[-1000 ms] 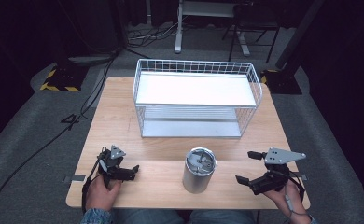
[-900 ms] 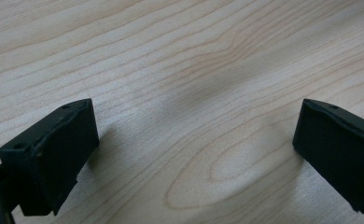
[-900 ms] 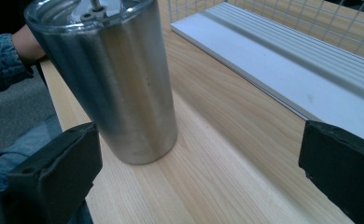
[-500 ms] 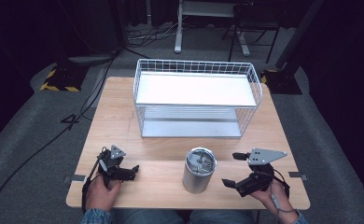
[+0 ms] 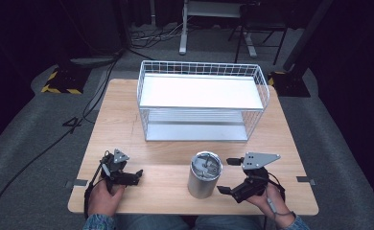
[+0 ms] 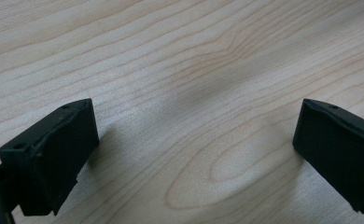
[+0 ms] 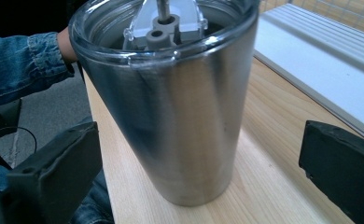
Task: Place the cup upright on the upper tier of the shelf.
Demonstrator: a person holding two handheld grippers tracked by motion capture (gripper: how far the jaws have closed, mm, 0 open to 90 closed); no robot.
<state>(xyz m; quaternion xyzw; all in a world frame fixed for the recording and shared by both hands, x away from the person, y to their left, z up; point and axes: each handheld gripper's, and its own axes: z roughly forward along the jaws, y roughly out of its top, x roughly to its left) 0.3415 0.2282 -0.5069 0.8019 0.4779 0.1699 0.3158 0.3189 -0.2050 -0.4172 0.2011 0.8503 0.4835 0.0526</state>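
Edges cutting things off

The steel tumbler (image 7: 171, 102) is losing its rim at twelve o'clock in the right gripper view; a denim sleeve (image 7: 17, 65) is running off at nine o'clock.

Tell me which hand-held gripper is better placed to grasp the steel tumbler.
Right. The right hand-held gripper is open beside the stainless steel tumbler, jaws flanking it; the left hand-held gripper faces bare wood.

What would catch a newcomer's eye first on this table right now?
Probably the steel tumbler with its clear lid, standing upright near the front edge of the wooden table. The right gripper sits just beside it, jaws open toward its wall, while the left gripper rests open on bare wood at the front left. Behind them stands a white wire rack with two shelves.
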